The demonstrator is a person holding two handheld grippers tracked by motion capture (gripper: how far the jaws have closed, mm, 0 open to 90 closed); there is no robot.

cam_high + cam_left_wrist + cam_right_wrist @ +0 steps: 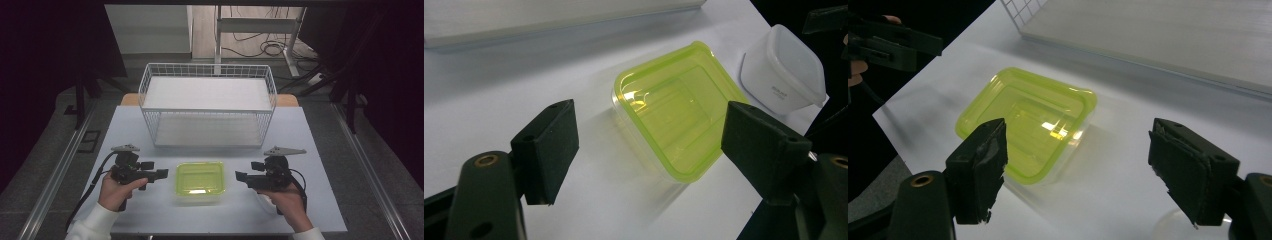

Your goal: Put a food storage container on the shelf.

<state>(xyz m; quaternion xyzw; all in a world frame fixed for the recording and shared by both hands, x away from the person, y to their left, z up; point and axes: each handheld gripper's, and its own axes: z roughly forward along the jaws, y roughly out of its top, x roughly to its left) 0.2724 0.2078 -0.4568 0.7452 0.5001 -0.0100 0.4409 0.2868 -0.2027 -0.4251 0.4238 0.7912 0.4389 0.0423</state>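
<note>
While both grippers hang a little above the tabletop (300,130) on either side of it, the yellow-green container (200,178) sits untouched near the front edge, midway between them and just in front of the white wire rack (207,107). The left gripper (162,173) is held at the container's left with its jaws spread wide and nothing between them; in the left gripper view the container (679,107) lies ahead between the two black pads, apart from both. The right gripper (241,176) mirrors it at the container's right, jaws equally wide and empty, and in the right gripper view the container (1028,122) lies ahead and toward the left pad, again with clear tabletop between. The container looks like a clear tub with a translucent green lid seated on it, lying flat and square to the front edge. A small white lidded tub (781,70) stands on the tabletop beyond it in the left gripper view, on the right-hand side of the table near the person's right hand. The rack's two shelves look bare. Judged from this layout, the work has barely begun: neither gripper has made contact, nothing has been lifted or opened, and the approach, the grasp and whatever placing follows, perhaps onto the rack, all remain to be done.
</note>
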